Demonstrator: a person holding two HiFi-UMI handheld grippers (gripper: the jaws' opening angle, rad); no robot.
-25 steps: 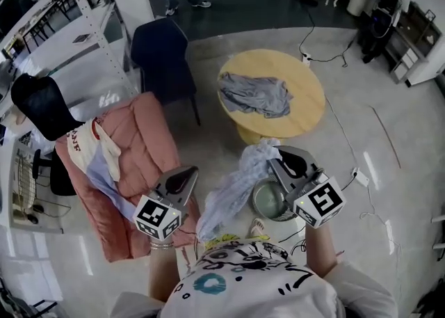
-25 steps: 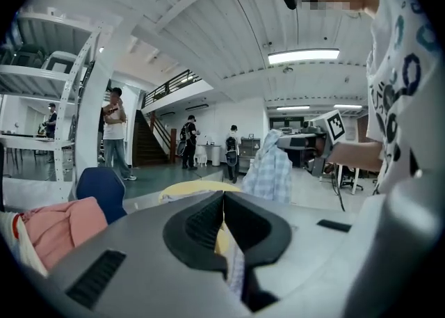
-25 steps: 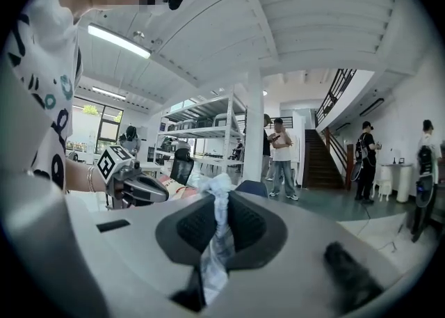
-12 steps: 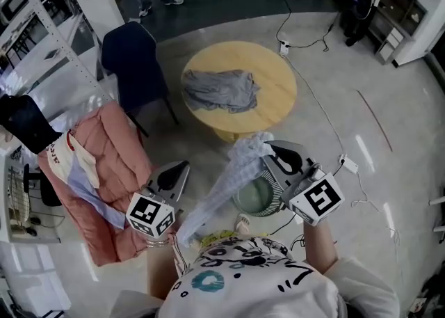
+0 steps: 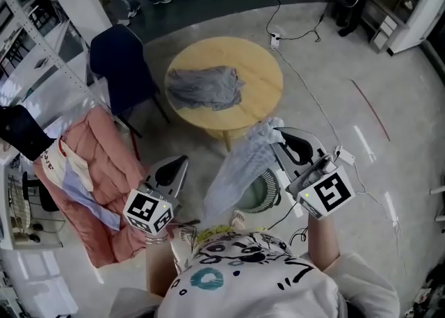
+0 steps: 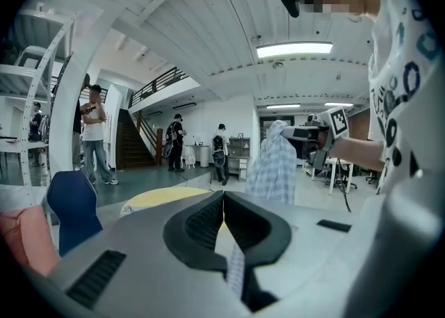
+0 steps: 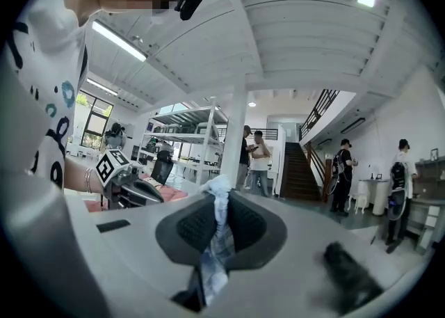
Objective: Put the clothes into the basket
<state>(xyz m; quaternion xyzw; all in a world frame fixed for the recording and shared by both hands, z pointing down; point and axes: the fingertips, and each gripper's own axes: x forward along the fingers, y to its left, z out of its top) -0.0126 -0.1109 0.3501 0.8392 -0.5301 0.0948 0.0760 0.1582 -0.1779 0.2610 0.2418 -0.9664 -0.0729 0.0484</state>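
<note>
Right gripper (image 5: 279, 141) clamped on plaid shirt (image 5: 240, 170), which hangs over the basket (image 5: 264, 195) on the floor. Left gripper (image 5: 181, 163) jaws together. Risk: if I release off-centre, the trailing hem drapes outside the rim.

Round table (image 5: 263, 76) bears grey garment (image 5: 205, 87); basket (image 5: 262, 195) apparently on floor (image 5: 389, 66).

The hanging checked shirt (image 5: 240, 167) and the right tool (image 5: 279, 136) cover much of the basket (image 5: 264, 195).
</note>
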